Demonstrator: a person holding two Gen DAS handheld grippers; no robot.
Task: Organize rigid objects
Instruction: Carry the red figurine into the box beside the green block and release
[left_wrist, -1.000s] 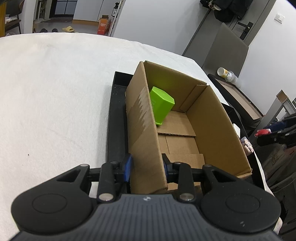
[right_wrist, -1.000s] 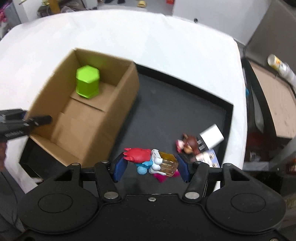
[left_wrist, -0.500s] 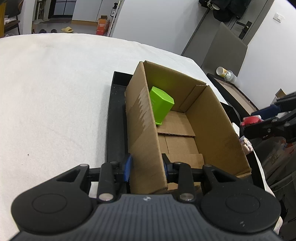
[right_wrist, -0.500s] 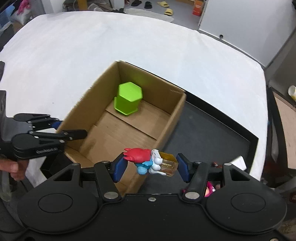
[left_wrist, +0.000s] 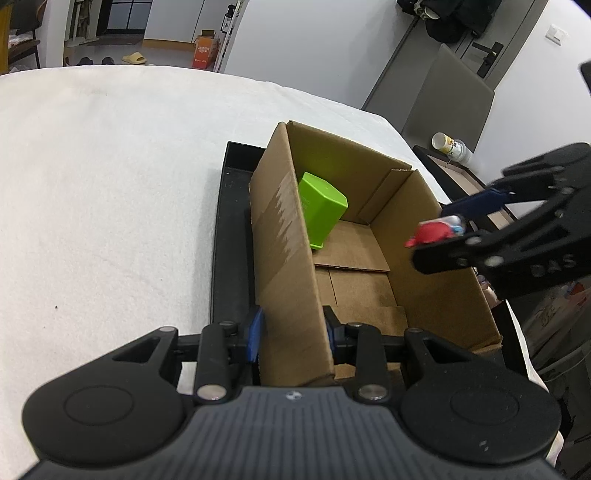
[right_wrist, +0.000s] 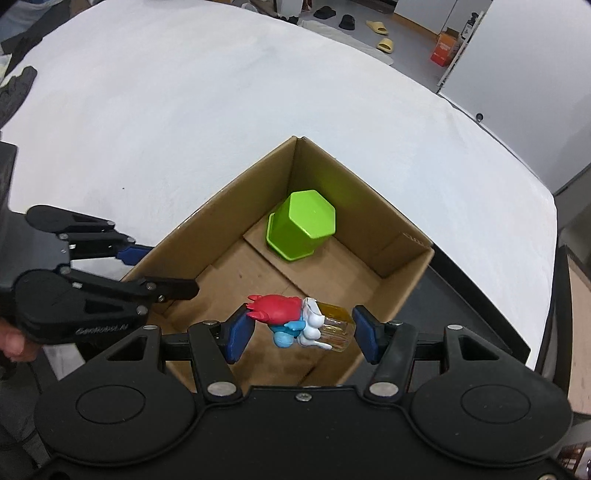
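An open cardboard box (left_wrist: 284, 236) stands on a black tray (left_wrist: 229, 236) on the white table. A green hexagonal cup (left_wrist: 321, 210) lies upside down in its far corner; it also shows in the right wrist view (right_wrist: 301, 230). My left gripper (left_wrist: 293, 330) is shut on the box's near left wall. My right gripper (right_wrist: 299, 330) is shut on a small figurine (right_wrist: 295, 319), red, blue and white with an amber block. It holds the figurine above the box's inside. In the left wrist view the right gripper (left_wrist: 447, 227) hovers over the box's right wall with the figurine (left_wrist: 432, 232).
The box (right_wrist: 354, 258) sits at the tray's left end; the tray (right_wrist: 480, 314) runs on to the right. A white cloth covers the table (left_wrist: 110, 184). A grey chair (left_wrist: 447, 99) and a paper cup (left_wrist: 443, 142) stand beyond the table's far right edge.
My right gripper has carried the figurine from above the tray leftward to above the box's inside. My left gripper has kept its hold on the box wall.
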